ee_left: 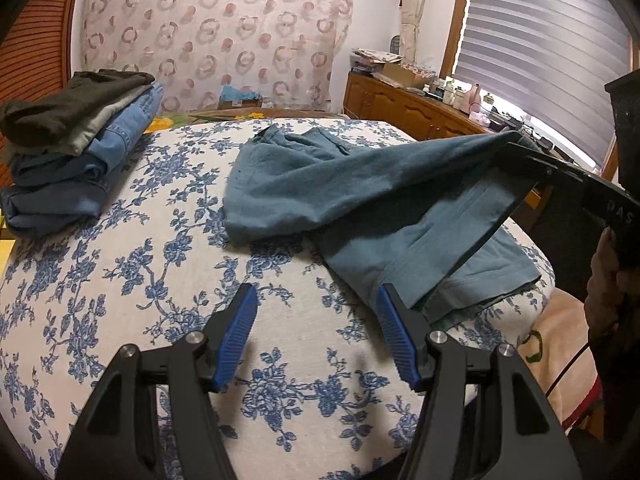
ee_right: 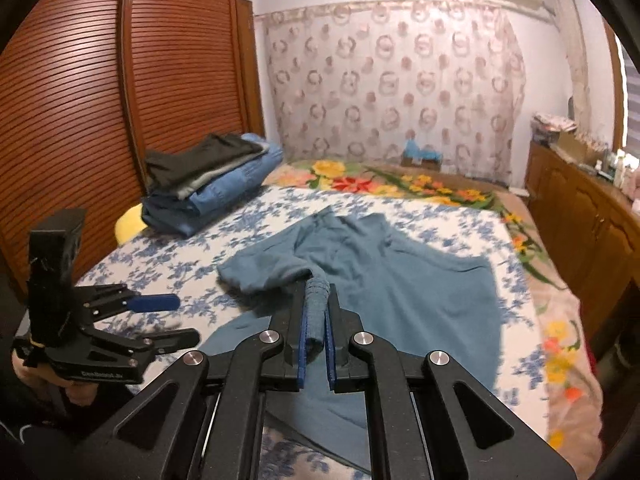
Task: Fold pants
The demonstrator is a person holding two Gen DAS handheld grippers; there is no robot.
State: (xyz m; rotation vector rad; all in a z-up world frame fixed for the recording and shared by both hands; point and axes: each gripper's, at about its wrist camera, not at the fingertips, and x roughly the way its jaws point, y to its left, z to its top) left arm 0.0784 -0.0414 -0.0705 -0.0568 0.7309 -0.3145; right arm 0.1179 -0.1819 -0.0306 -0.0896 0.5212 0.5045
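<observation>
Pinching a bunched fold of the teal pants [ee_right: 360,280] between its blue pads, your right gripper [ee_right: 317,300] has its jaws pressed nearly together on the cloth and holds that edge raised above the bed [ee_left: 120,280]. In the left wrist view the lifted leg stretches up to the right gripper at the right side, while the rest of the pants lies spread across the white bedcover with blue flowers, the lower leg flat near the bed's right edge. Your left gripper [ee_left: 316,320] hangs just above the bedcover with its jaws spread and nothing between them; its right pad sits just beside the hem of the flat leg, and whether it touches the cloth you cannot tell from these views. A stack of folded clothes [ee_left: 76,140], dark on top and denim beneath, rests at the far left corner of the bed, well apart from the pants. A wooden cabinet [ee_left: 400,108] stands along the wall at right.
</observation>
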